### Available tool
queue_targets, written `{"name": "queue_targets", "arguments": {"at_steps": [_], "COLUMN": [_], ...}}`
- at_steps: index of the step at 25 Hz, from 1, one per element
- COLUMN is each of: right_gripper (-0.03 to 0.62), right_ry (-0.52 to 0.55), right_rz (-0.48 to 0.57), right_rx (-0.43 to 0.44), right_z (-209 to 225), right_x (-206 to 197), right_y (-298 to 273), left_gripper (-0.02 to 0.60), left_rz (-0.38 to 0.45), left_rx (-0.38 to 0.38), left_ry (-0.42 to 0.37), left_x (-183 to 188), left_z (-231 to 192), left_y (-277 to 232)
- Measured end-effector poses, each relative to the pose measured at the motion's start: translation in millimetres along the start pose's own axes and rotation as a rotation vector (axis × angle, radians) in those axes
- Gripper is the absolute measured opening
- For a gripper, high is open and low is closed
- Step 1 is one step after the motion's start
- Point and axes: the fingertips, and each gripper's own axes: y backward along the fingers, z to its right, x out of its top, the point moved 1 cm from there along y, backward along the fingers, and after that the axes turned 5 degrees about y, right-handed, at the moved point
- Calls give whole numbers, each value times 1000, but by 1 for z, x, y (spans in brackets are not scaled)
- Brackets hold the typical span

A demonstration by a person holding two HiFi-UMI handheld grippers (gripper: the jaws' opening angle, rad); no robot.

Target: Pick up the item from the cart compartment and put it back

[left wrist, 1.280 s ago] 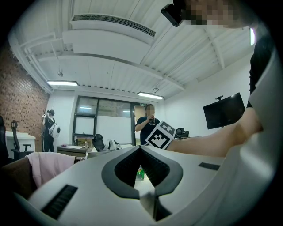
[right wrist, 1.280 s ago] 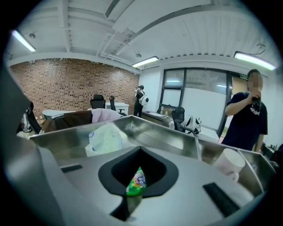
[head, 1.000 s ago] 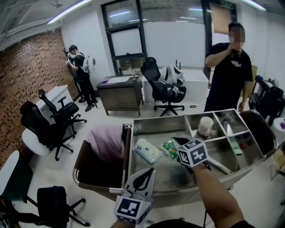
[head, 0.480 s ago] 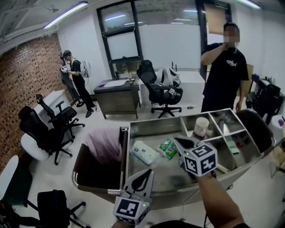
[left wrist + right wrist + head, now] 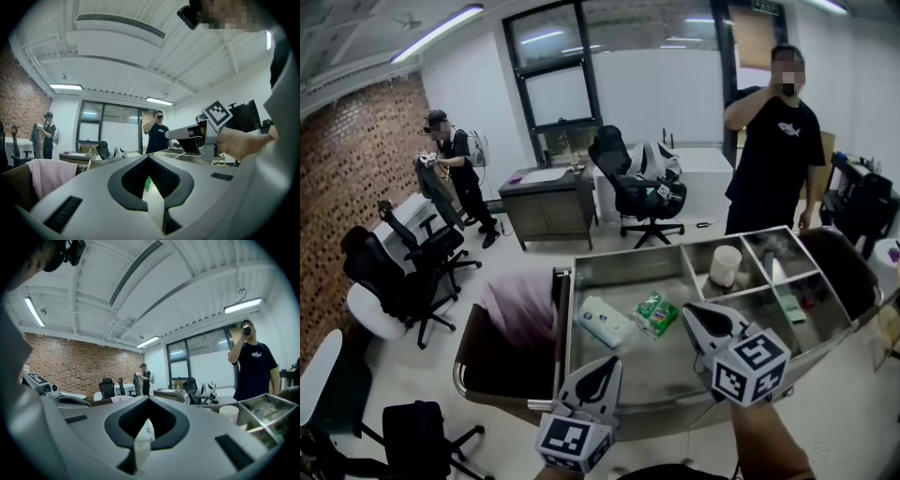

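The green packet (image 5: 655, 314), likely the item meant, lies flat in the big compartment of the cart (image 5: 628, 264), just beside the tip of the right gripper (image 5: 692, 312), which hangs over that compartment with its jaws pressed together. A white sliver with a blue mark shows at their slit in the right gripper view; whether it is pinched there or lies beyond cannot be told. The packet looks light, soft and slick, a crinkly film pouch, probably best nipped at a sealed edge rather than across its middle. A white pack (image 5: 605, 321) lies near it in the same compartment. The small compartments to the right hold a white cup (image 5: 730, 265) and a few things too dim to name. The side bin holds a pink cloth (image 5: 520, 302). The left gripper (image 5: 614, 364) sits at the cart's near rim, jaws together, nothing between them
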Motion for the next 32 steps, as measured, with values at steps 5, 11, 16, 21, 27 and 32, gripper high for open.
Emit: {"name": "queue_targets", "arguments": {"at_steps": [5, 11, 16, 21, 27, 32], "right_gripper": [18, 20, 18, 18, 18, 18], "right_ry": [-10, 5, -21, -45, -32, -29], "right_rz": [65, 97, 54, 28, 39, 20], "right_rx": [4, -29, -28, -36, -36, -20], "right_z": [-2, -1, -9, -10, -10, -13], "right_x": [10, 0, -27, -46, -41, -46], "right_y": [29, 60, 80, 86, 85, 81], "left_gripper": [0, 0, 0, 0, 0, 0], "left_rz": [-3, -8, -14, -12, -11, -17], "left_rx": [5, 19, 26, 28, 22, 18], "left_ry": [1, -34, -32, -36, -42, -38], "left_x": [0, -2, -5, -7, -8, -8], "left_z": [-1, -3, -5, -4, -1, 4], "left_y": [0, 2, 6, 7, 7, 7]}}
